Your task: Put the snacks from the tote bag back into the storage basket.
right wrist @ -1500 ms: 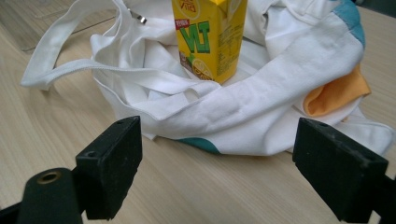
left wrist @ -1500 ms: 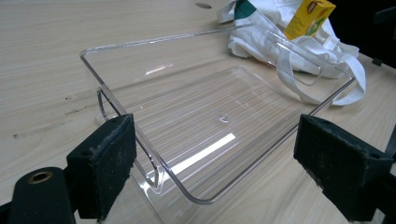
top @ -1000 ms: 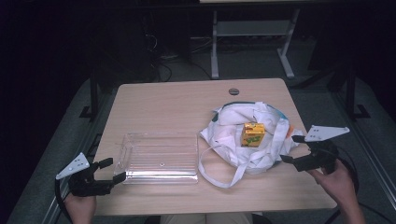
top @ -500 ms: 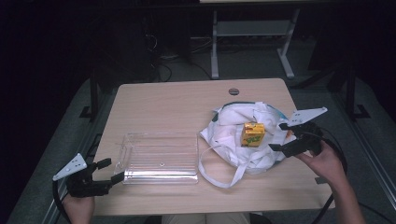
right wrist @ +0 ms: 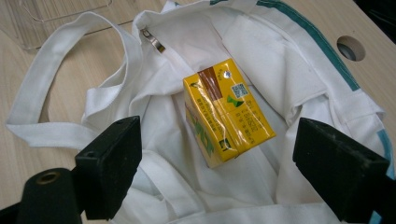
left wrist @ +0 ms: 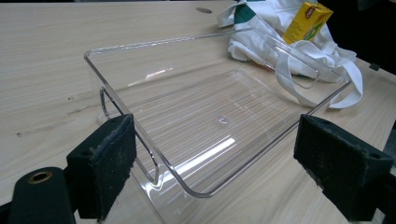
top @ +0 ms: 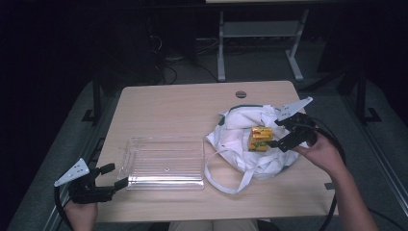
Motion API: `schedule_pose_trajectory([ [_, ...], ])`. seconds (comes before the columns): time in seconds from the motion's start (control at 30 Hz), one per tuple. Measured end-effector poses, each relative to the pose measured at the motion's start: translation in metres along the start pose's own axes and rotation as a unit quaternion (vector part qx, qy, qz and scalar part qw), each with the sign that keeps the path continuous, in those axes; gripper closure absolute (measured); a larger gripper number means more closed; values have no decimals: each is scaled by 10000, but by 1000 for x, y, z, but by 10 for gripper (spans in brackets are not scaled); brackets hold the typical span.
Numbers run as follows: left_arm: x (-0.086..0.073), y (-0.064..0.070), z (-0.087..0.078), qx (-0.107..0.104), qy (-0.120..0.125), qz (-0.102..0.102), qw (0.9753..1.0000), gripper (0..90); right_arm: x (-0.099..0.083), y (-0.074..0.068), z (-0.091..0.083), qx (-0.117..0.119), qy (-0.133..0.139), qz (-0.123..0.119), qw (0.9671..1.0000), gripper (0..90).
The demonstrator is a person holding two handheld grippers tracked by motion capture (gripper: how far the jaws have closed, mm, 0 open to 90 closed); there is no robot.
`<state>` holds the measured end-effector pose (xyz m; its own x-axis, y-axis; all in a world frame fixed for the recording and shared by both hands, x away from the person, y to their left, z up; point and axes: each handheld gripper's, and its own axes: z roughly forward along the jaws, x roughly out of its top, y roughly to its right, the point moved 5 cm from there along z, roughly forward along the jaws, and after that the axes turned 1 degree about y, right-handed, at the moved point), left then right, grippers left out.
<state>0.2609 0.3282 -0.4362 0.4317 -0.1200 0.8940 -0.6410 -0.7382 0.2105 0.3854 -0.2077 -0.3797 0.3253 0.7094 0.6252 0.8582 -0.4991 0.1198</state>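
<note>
A yellow drink carton pack (top: 260, 138) (right wrist: 225, 122) lies on a crumpled white cloth bag (top: 245, 144) (right wrist: 280, 70) with teal trim at the table's right. My right gripper (top: 281, 133) (right wrist: 217, 175) hovers open just right of the carton, its jaws spread wide on either side of it without touching. A clear plastic tray (top: 166, 161) (left wrist: 219, 121), empty, sits left of the bag. My left gripper (top: 111, 175) (left wrist: 219, 177) stands open at the tray's near left corner, with the tray's rim between its jaws. The carton (left wrist: 308, 21) shows far off in the left gripper view.
The bag's long white handles (top: 226, 175) loop onto the wooden table (top: 183, 106) toward the tray. A round cable hole (top: 240, 94) sits near the table's far edge. Beyond the table stands a metal frame (top: 260, 33) on a dark floor.
My right gripper has moved left and forward over the bag, closing in on the carton. My left gripper has stayed at the tray's corner.
</note>
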Motion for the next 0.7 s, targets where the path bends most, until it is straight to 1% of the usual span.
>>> schedule_pose_trajectory([
  [0.1,0,0,0,1,5,-18,10000,128,4,2,6,97,-138,-77,9998,154],
  [0.13,0,0,0,5,17,-24,10000,128,5,3,8,86,-151,-151,9997,154],
  [0.33,0,-1,-1,1,28,-24,10000,128,12,7,25,183,-384,-250,9988,159],
  [0.4,0,-1,-1,3,56,-41,10000,128,13,9,31,159,-475,-280,9984,161],
  [0.43,0,-1,-2,0,56,-40,10000,127,14,10,34,202,-512,-274,9981,176],
  [0.53,0,-1,-1,6,53,-51,10000,127,14,12,43,269,-649,-298,9971,200],
  [0.7,-1,-2,-2,8,62,-55,10000,127,15,13,58,337,-906,-446,9943,227],
])
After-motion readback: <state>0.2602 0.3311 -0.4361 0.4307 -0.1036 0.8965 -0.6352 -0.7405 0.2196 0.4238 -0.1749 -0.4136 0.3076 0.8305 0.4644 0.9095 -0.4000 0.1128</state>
